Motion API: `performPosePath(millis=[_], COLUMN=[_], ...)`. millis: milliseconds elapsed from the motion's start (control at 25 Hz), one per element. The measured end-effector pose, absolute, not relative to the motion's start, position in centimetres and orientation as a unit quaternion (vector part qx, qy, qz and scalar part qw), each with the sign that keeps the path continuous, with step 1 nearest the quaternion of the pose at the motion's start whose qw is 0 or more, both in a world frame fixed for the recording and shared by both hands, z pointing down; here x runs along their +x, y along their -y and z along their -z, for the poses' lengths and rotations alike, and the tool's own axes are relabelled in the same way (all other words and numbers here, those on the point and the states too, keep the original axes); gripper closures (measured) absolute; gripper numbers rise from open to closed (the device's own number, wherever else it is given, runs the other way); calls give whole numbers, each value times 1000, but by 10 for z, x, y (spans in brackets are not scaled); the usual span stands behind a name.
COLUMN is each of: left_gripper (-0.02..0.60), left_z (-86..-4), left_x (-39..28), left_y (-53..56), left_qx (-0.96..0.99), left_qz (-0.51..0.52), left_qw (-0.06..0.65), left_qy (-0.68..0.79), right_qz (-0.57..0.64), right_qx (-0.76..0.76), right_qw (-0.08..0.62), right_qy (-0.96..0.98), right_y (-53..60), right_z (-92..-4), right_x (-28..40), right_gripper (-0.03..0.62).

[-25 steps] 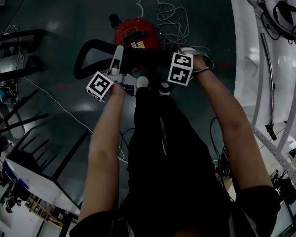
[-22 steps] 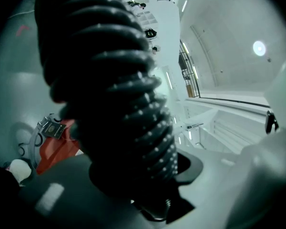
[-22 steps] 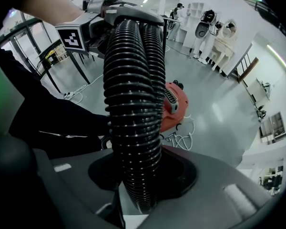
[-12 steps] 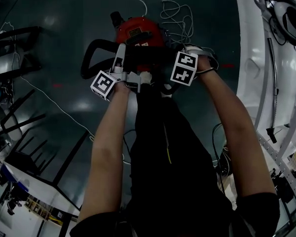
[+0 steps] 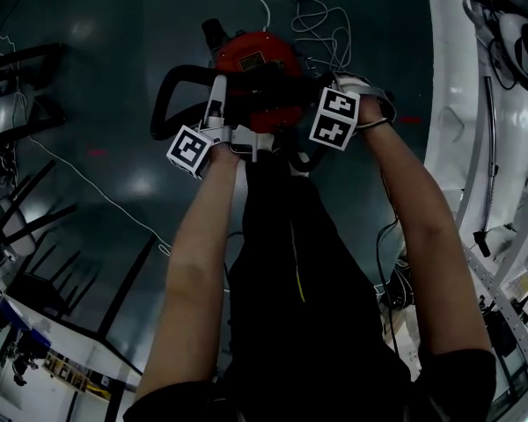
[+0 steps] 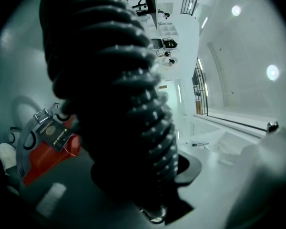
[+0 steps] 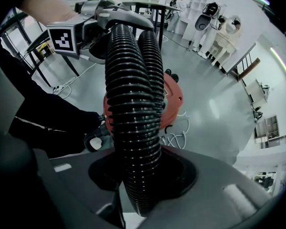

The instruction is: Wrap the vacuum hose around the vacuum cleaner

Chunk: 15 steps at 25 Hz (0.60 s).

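Observation:
The red vacuum cleaner [image 5: 253, 67] stands on the dark floor in front of the person's feet. Its black ribbed hose [image 5: 163, 104] loops out to the left and crosses over the red body. My left gripper [image 5: 218, 95] points away from me and is shut on the hose [image 6: 119, 104], which fills the left gripper view. My right gripper [image 7: 136, 175] points straight down, shut on another stretch of the hose [image 7: 131, 118]. In the right gripper view the hose bends over at the left gripper [image 7: 102, 18], and the vacuum cleaner [image 7: 174, 97] sits below. The right gripper's marker cube [image 5: 337, 119] hides its jaws in the head view.
A white cord [image 5: 299, 16] lies tangled on the floor beyond the vacuum. Black furniture legs [image 5: 35, 227] stand at the left. A white bench [image 5: 458, 104] with a metal tube [image 5: 491, 148] runs along the right. Cables [image 5: 392, 280] lie by my right leg.
Both grippers have sunk towards the vacuum cleaner with the hose in them. The stretch of hose between them now lies across the red body instead of in front of it.

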<state>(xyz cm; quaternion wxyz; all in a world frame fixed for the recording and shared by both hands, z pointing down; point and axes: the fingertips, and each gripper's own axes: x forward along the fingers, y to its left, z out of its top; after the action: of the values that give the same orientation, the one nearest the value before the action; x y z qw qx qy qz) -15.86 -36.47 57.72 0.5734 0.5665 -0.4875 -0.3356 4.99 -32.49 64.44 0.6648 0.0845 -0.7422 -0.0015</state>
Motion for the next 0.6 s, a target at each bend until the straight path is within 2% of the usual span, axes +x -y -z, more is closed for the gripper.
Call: performPosePath(millis=[200, 600], left_gripper=[445, 430], left_z=[-589, -621], left_x=[-170, -177], left_y=[370, 356], left_qx=[566, 530], left_qz=[344, 347], left_qw=[577, 611], left_qy=[479, 475], right_qz=[69, 109], right_qx=[42, -10], right_qw=[666, 685], right_qy=[741, 720], right_y=[343, 352], right_z=[-646, -671], right_x=[37, 26], right_gripper=[453, 451])
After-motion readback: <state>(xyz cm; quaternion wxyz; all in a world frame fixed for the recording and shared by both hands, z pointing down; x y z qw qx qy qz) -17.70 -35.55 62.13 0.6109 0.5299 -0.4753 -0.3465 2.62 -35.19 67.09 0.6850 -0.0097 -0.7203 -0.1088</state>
